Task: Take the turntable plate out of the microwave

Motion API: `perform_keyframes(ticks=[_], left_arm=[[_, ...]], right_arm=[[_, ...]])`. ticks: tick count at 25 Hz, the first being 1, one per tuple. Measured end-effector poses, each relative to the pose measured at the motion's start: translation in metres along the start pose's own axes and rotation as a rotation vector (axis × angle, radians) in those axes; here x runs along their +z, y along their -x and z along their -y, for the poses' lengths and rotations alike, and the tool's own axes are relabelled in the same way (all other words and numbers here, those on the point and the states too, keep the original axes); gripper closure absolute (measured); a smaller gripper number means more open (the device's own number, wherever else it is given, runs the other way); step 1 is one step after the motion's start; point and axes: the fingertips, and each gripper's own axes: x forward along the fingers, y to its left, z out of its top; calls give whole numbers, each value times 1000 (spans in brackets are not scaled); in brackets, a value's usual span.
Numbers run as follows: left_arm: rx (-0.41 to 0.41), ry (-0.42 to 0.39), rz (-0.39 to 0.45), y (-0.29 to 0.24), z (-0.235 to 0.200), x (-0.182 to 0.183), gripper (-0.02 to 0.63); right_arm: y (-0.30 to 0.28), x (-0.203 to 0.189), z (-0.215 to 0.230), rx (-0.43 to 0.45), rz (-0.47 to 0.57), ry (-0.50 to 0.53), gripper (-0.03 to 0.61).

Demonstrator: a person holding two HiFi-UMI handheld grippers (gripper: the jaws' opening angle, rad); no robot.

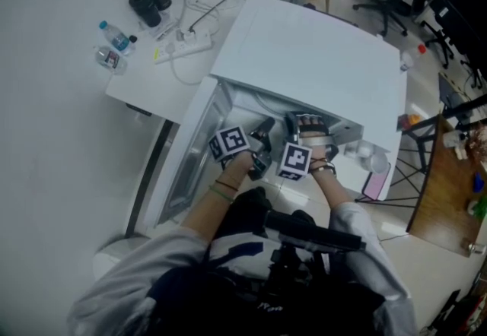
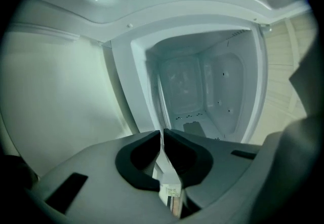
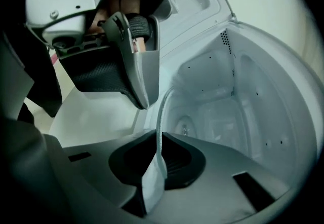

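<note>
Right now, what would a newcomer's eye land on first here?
The white microwave, door swung open, fills the view's middle, with both grippers at its mouth. The right gripper has its fingers shut on the glass turntable plate, edge-on; the left gripper is shut.

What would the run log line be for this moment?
microwave: open | right tool: shut on turntable plate rim | left tool: shut, facing cavity

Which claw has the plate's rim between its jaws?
The right claw: the turntable plate's rim stands edge-on between its jaws, while the left claw is shut empty.
</note>
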Motion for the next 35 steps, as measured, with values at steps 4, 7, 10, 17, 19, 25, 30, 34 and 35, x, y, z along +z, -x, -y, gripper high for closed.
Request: perform_keyframes(ticks=[4, 7, 10, 17, 19, 25, 30, 34, 35], left_arm=[[-48, 13, -2, 3, 3, -6, 523], [-78, 45, 32, 6, 6, -3, 508], [-69, 68, 52, 2, -1, 1, 502], [-83, 88, 59, -5, -10, 3, 576], [-96, 98, 54, -4, -8, -1, 578], [-108, 71, 52, 0, -4, -7, 580], [-114, 61, 80, 6, -5, -9, 580], [-124, 61, 77, 15, -7, -15, 580], [-132, 55, 78, 16, -10, -15, 580]], right_arm=[[10, 6, -7, -9, 27, -45, 545], [13, 4, -21, -28, 44, -13, 545], [19, 2, -40, -31, 50, 18, 540], [40, 3, -44, -7, 40, -102, 520], [44, 0, -42, -7, 39, -200, 506], [52, -15, -44, 5, 25, -499, 482], [59, -28, -67, 118, 34, -856, 482], [58, -35, -87, 287, 110, -1360, 466], [58, -35, -87, 329, 144, -1482, 449]])
